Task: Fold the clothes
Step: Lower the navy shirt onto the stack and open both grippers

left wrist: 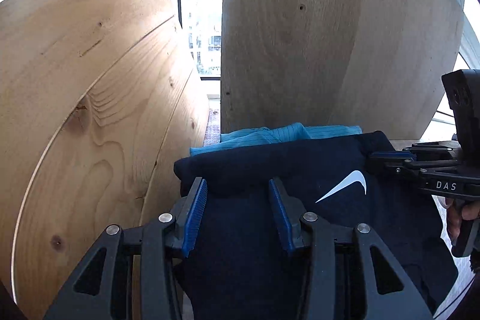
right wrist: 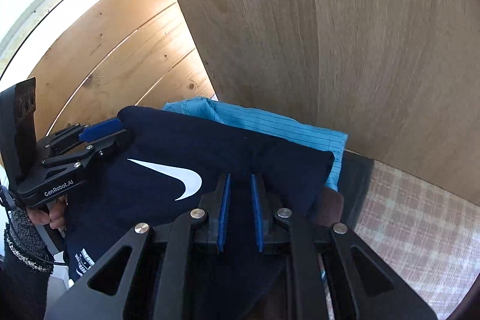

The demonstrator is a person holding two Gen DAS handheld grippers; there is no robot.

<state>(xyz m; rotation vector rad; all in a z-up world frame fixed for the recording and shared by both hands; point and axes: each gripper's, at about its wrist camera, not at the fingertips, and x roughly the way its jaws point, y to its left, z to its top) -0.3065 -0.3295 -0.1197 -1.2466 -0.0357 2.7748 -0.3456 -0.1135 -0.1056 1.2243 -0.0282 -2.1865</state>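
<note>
- A folded navy garment [left wrist: 270, 170] with a white swoosh logo [left wrist: 348, 185] is lying on top of a light blue pinstriped garment [left wrist: 270, 134], which is showing along the navy garment's far edge in both wrist views.
- The pile is sitting right up against a tall pale wood panel [left wrist: 315, 20], with knotty pine boards [left wrist: 90, 80] leaning just to its left.
- The left gripper [left wrist: 237, 191] is reaching over the near-left part of the navy garment, its blue-padded fingers [left wrist: 196, 200] standing well apart with dark cloth showing between them; whether they are pinching a fold is not clear, so it is reading as open.
- In the right wrist view, the left gripper [right wrist: 111, 131] is meeting the garment's far-left corner, and a hand [right wrist: 49, 215] in a grey knit cuff is holding its handle.
- The right gripper [right wrist: 240, 188] is hovering over the navy garment's near-right area, its blue pads [right wrist: 225, 200] spaced with a narrow gap, dark fabric showing in that gap.
- In the left wrist view, the right gripper [left wrist: 378, 161] is touching the garment's right edge, its jaws looking nearly together; whether cloth is clamped there cannot be told.
- A dark table [right wrist: 357, 179] edge is showing beside the pile, and a pink plaid cloth [right wrist: 420, 230] is lying to the right of it.
</note>
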